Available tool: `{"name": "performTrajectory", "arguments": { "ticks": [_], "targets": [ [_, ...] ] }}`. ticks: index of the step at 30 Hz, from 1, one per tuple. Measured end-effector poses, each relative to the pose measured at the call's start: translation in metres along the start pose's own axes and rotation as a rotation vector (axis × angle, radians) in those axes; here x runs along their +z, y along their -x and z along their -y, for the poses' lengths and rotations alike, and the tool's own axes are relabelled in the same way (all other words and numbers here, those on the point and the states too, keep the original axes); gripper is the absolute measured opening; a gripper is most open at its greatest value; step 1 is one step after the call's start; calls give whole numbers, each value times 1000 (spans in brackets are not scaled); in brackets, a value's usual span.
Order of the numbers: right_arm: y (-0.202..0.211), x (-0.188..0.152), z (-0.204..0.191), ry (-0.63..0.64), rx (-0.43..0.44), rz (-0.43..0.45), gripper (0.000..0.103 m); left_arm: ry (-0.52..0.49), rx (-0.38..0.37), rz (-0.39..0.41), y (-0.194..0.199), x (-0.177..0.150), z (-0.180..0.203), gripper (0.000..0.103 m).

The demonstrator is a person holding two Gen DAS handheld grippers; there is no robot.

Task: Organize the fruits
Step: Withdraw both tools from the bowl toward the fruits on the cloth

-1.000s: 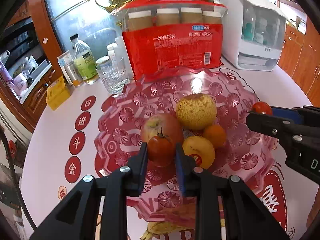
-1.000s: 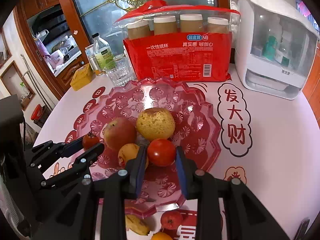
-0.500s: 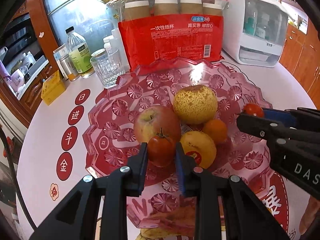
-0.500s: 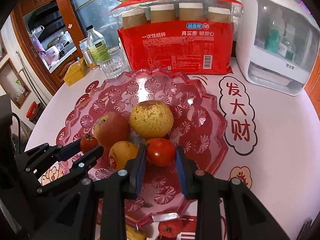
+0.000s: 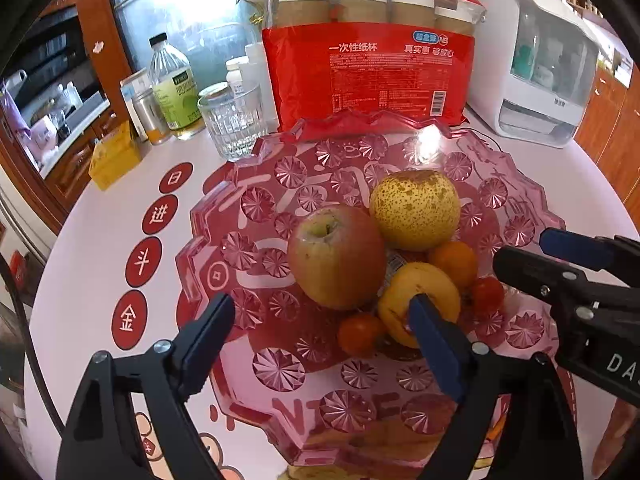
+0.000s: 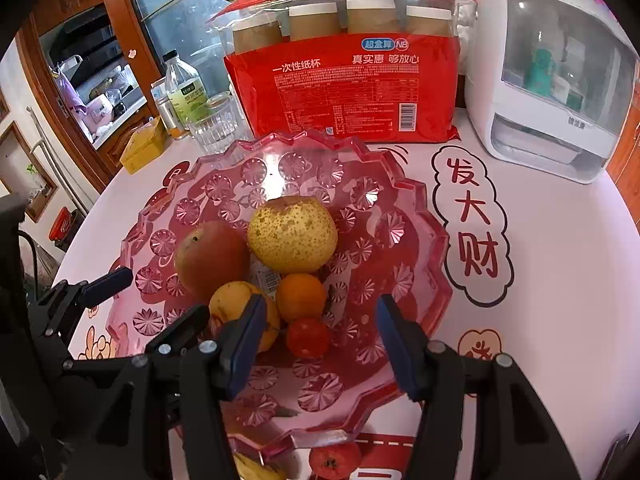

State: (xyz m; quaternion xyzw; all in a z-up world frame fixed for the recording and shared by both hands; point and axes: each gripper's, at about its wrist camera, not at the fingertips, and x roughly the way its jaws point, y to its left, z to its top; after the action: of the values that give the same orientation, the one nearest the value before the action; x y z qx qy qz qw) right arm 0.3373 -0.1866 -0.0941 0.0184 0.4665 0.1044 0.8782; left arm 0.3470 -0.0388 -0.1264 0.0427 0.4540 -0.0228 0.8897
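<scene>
Pink bowl fills mid-frame on the table, fruit heaped at its low centre: pear, apple, then orange. Two small tomatoes lie loose at the pile's lower edge. Left gripper and right gripper both gape wide, gripping nothing.

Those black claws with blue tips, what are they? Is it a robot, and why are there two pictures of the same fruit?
No robot: a person holds one pincer tool in each hand, with a camera on each. One picture looks along the left gripper, the other along the right gripper. Both are open and hold nothing. On the table sits a pink glass plate with an apple, a speckled pear, an orange, a yellow fruit and two tomatoes.
</scene>
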Motion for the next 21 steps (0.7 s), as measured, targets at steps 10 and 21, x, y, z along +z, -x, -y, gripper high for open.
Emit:
{"name": "performTrajectory", "arguments": {
  "ticks": [10,21],
  "targets": [
    [4,-5,-3,14,0,11,57,-5,5,-17,0,-4,3,92],
    [5,-8,-2,7,12,8,57,-3,-13,-20,8,-4,4,100]
  ]
}}
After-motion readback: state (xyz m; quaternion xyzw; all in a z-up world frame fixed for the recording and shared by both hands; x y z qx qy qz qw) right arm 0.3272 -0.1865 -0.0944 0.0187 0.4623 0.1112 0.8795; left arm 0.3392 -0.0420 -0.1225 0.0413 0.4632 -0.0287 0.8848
